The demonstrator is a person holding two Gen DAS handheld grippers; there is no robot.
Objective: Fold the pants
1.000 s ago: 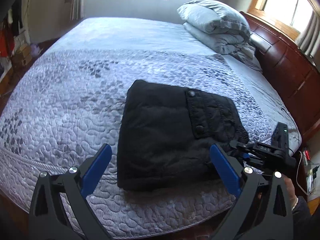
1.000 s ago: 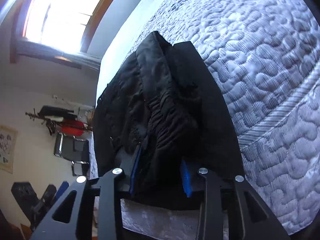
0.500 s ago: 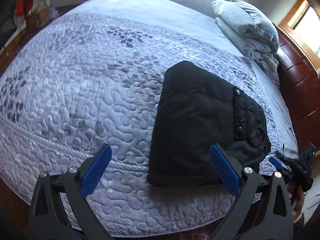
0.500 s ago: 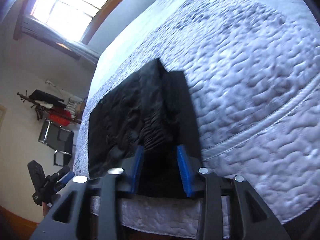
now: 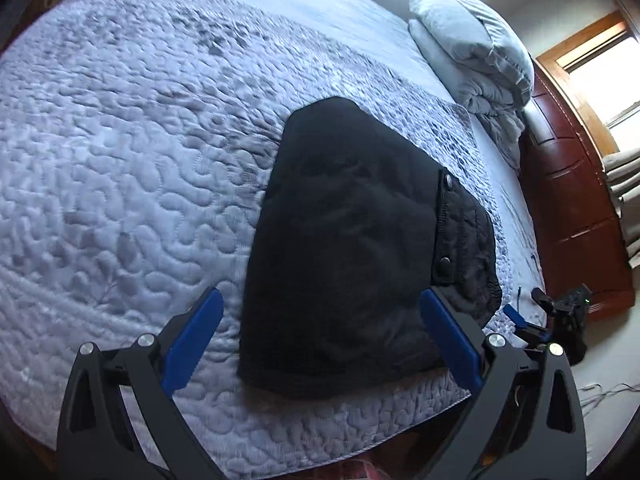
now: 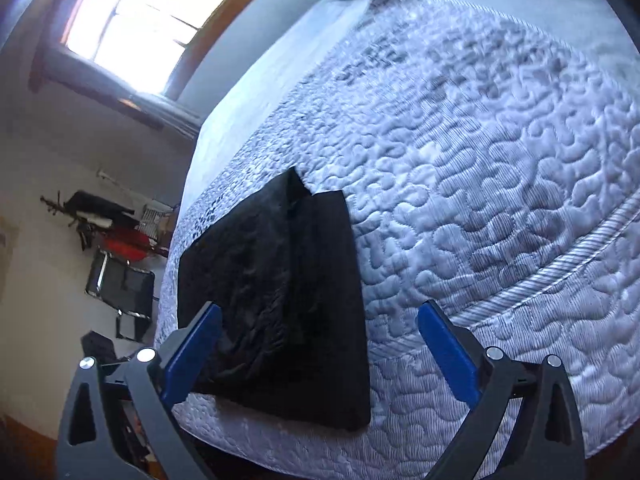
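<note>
Pants, black, folded into a thick flat bundle near the foot edge of the bed, resting on the pale quilted bedspread. Two snap buttons visible on a flap along the bundle's right side in the left wrist view. Left gripper poised above the near edge of the bundle, jaws spread wide, blue pads clear of the cloth, nothing clamped. Right gripper likewise spread, jaws opening, the bundle's near corner lying between the pads but not pinched. Same right gripper also glimpsed small at the right of the left wrist view, just off the bed's corner. Folded grey duvet piled at the head end, beside a dark wooden headboard. Bright window beyond the far side.
</note>
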